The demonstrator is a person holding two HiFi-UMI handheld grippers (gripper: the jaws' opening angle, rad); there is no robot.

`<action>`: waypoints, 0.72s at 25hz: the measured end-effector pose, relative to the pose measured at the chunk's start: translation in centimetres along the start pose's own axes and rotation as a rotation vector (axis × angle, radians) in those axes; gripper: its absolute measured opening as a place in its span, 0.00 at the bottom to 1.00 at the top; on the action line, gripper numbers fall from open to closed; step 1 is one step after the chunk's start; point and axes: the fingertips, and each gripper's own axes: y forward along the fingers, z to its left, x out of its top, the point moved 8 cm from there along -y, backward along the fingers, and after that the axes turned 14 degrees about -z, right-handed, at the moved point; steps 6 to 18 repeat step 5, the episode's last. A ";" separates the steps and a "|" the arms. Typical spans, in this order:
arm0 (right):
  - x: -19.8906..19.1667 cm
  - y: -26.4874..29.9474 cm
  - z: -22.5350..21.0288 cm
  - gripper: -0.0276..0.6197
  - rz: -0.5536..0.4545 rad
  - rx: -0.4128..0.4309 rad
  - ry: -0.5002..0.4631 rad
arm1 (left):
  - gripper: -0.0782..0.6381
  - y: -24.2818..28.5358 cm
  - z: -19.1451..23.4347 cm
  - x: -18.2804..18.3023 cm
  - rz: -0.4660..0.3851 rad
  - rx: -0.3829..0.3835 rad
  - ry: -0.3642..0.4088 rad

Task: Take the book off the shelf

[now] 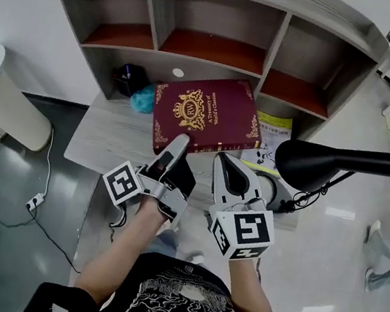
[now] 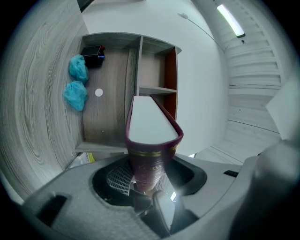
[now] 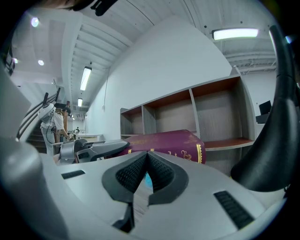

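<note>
A: Left gripper (image 1: 177,145) status at that frame?
B: Clamped on the burgundy book (image 1: 203,116). The jaws stood partway apart, about the book's thickness. Pads pressed both covers at the spine end nearest the gripper. The gripper was rolled on its side, so one jaw lay on the top cover and the other went under.
A: Where was the book?
B: Out of the shelf unit (image 1: 226,16), straight ahead of the left gripper. It was flat, crest cover up, over the desk (image 1: 104,144). Its far edge pointed at the foot of the middle compartment. Couldn't tell whether it rested on the desk or hung just clear of it.
A: Right gripper?
B: Right gripper (image 3: 146,153) had its jaw tips together, nothing between them. It sat just right of the left gripper, close to the book's near edge. No contact with the book that I could see.
A: Anything else around them?
B: Ahead-left of the left gripper were two blue crumpled lumps (image 2: 78,69) and a small black box (image 2: 92,51), both against the shelf base. Ahead-right of the right gripper, a yellow-green booklet (image 1: 271,136) lay beside the book's right edge. A black lamp shade (image 1: 312,164) hung just right of that gripper's jaws.
</note>
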 end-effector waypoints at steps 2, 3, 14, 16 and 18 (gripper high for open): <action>0.3 0.5 -0.2 0.07 0.005 -0.002 -0.001 | 0.40 0.6 -0.2 0.2 0.000 0.002 -0.005; 0.5 0.9 -0.4 0.07 0.008 -0.003 -0.001 | 0.40 0.9 -0.3 0.3 0.000 0.005 -0.009; 0.9 1.5 -0.7 0.07 0.015 -0.005 -0.001 | 0.40 1.6 -0.5 0.6 -0.001 0.012 -0.015; 0.9 1.5 -0.7 0.07 0.015 -0.005 -0.001 | 0.40 1.6 -0.5 0.6 -0.001 0.012 -0.015; 0.9 1.5 -0.7 0.07 0.015 -0.005 -0.001 | 0.40 1.6 -0.5 0.6 -0.001 0.012 -0.015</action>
